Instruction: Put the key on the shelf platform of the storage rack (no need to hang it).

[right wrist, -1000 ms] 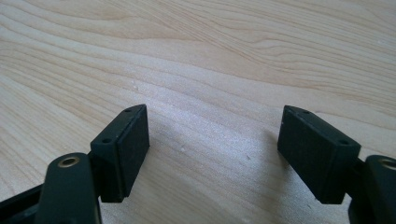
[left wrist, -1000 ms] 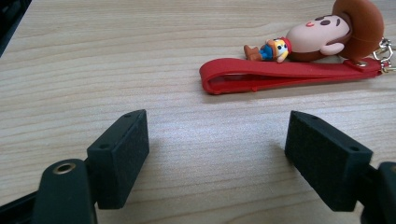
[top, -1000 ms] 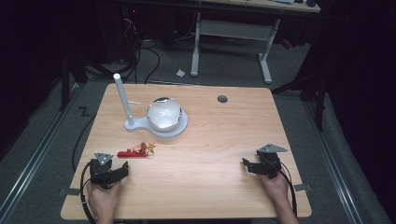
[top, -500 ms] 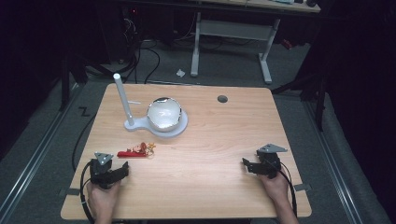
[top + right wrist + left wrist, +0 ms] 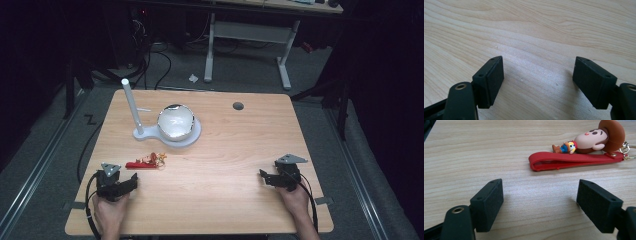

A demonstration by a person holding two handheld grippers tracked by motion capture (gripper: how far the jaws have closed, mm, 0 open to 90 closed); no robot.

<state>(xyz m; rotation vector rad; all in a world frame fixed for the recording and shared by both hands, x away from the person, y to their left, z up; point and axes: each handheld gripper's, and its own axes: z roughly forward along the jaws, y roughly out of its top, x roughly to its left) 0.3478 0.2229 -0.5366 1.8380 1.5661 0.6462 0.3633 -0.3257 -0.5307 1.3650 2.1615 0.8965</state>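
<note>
Two grippers are resting low on the table point(image 5: 220, 200), both with jaws spread wide and gripping nothing. Left gripper point(image 5: 119, 184) is sitting near the table's front-left corner; right gripper point(image 5: 276, 179) is sitting close to the right edge, bare wood lying between them. Keychain point(image 5: 576, 160) (red strap, small cowboy figure) is lying just ahead of the left gripper, untouched; its gripper view is showing detail blurred from above. Farther ahead, a white stand point(image 5: 167, 130) is carrying a shiny bowl point(image 5: 175, 121).

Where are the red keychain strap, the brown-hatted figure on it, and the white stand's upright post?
red keychain strap point(image 5: 576, 161), left gripper view, mid-band.
brown-hatted figure point(image 5: 591, 140), left gripper view, face.
white stand's upright post point(image 5: 131, 105), high view, mid-shaft.
</note>
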